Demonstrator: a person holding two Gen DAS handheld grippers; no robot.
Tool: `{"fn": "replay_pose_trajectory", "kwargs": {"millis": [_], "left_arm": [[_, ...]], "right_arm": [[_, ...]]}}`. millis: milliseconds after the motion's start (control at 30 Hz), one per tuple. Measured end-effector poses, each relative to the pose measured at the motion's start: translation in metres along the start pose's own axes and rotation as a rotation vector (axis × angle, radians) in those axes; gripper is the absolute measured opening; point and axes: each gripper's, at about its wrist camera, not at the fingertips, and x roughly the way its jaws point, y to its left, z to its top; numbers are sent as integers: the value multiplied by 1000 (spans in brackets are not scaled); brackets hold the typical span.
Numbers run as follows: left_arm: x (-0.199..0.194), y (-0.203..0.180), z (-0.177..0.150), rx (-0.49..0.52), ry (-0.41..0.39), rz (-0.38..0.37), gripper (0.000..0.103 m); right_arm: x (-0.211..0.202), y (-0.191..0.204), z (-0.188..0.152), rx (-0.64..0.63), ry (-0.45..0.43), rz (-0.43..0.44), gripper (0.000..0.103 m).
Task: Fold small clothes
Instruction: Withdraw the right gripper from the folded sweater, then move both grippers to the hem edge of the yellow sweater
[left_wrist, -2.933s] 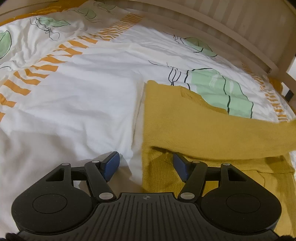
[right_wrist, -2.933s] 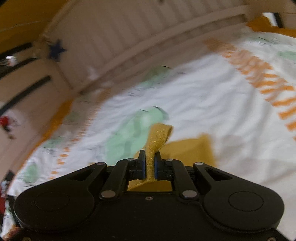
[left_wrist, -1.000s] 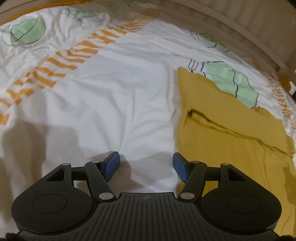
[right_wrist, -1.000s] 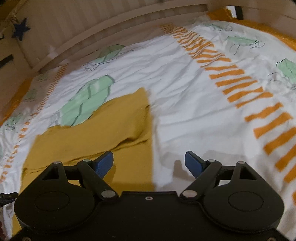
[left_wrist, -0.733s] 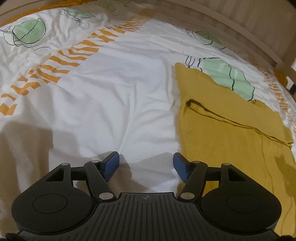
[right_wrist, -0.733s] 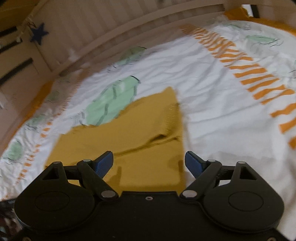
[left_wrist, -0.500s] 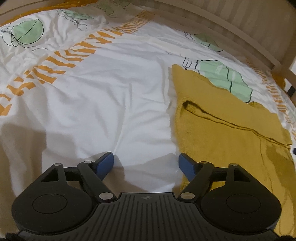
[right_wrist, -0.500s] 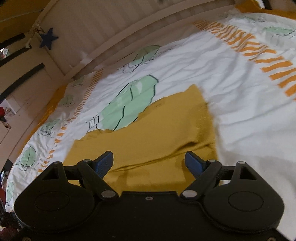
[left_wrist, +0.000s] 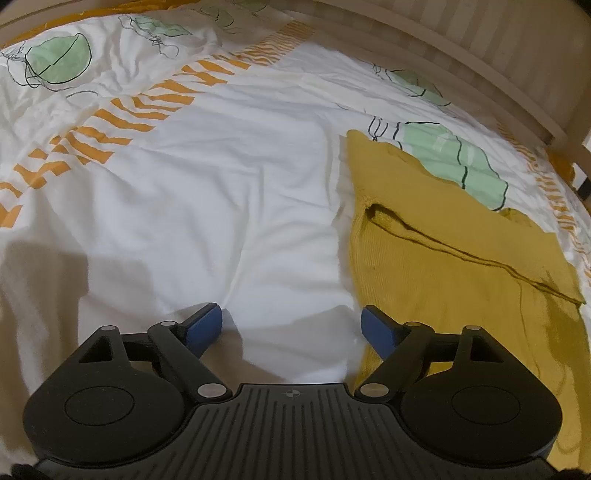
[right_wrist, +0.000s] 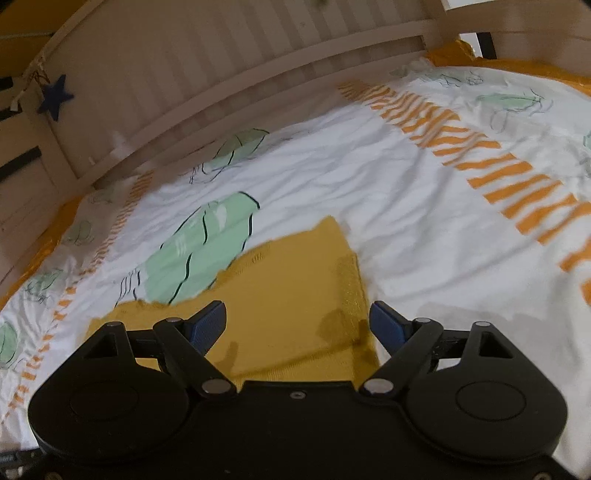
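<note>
Mustard-yellow knitwear, a small garment (left_wrist: 443, 258), lies flat on a bed (left_wrist: 221, 184) whose white cover carries orange dashes and green leaf prints. Part of the garment is folded across itself, leaving a raised fold edge (left_wrist: 461, 251) that runs diagonally over its ribbed body. In the left wrist view the garment sits to the right of centre, its straight left edge running from just beside a green leaf print (left_wrist: 450, 162) down to the right blue pad of the left hand-held gripper (left_wrist: 291, 325). That gripper's jaws are opening, with only bare white sheet between them; it grasps nothing, though its right pad overlaps the garment's border in the picture. The right hand-held gripper (right_wrist: 297, 325) is released too, jaws spread wide above the garment's near part (right_wrist: 295, 295), with yellow cloth showing between the pads but no pad pressing on it. Behind the bed stands a pale slatted wooden rail (right_wrist: 258, 74), and a dark blue star (right_wrist: 55, 96) hangs at its left end. The right wrist view is slightly blurred.
</note>
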Motion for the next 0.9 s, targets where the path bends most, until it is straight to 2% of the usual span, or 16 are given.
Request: {"fn": "replay_pose_trajectory", "kwargs": {"millis": [100,267,300,367,467,700,900], "left_arm": [[-2,3,0,-7,-1,-11,81],[-18,-1,-4,-14,17,-24,77],[-24,-2,-6,-13,22,-30,73],[-38,-6,-12,-8,16,-49,73],[-64,-14,-25,26,-1,-80,73],[-119,-29,-62,125,-23,-128,73],[-140,-27,-85,167,9,-113,73]], "right_arm": [[-21,-5,-5,20,40,-14,92],[-60,-11,-15,37,128,5,94],[-66,-10,-18,30,140,7,94],[-81,-10,-24,16,164,21,95],[-102,-10,-34,1,199,36,103],[-139,-15,-55,8,269,56,103],[-158,-22,-75,34,337,41,103]]}}
